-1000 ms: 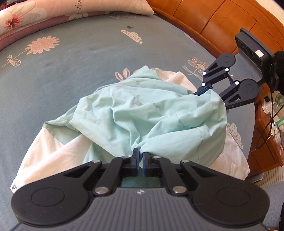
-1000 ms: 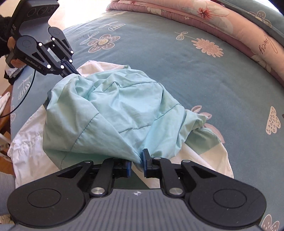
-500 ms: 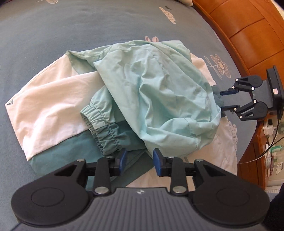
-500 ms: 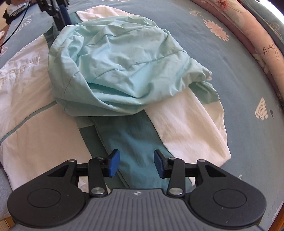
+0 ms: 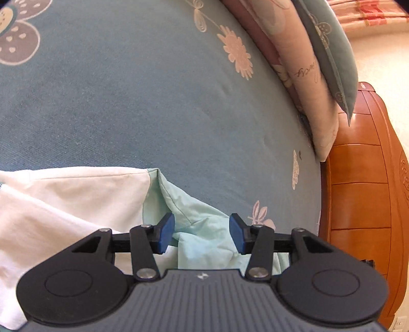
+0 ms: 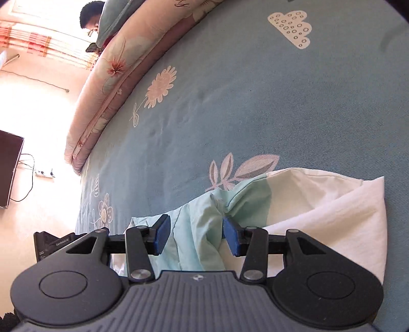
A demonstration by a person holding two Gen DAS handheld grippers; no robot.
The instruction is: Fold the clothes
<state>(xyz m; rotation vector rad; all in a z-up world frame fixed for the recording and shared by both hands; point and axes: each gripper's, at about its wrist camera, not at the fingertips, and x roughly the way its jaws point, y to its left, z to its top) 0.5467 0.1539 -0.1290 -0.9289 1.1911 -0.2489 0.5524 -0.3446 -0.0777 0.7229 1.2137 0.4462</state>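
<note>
A jacket of mint and white cloth lies crumpled on the blue flowered bed sheet. In the left wrist view its white panel is at the left and a mint fold runs between the fingers. My left gripper is low over that fold, its jaws opening, and the pads do not press the cloth. In the right wrist view my right gripper straddles a mint ridge, its jaws also opening and clear of the cloth. The jacket's white part lies to its right.
Folded quilts and pillows line the bed's far side beside a wooden bed frame. In the right wrist view a quilt roll, a person behind it, a dark screen and floor cables show at left.
Both grippers let go of the mint cloth they were pinching and opened. Both rolled and sank to the jacket's edge, so each now looks across the bed instead of over the heap.
</note>
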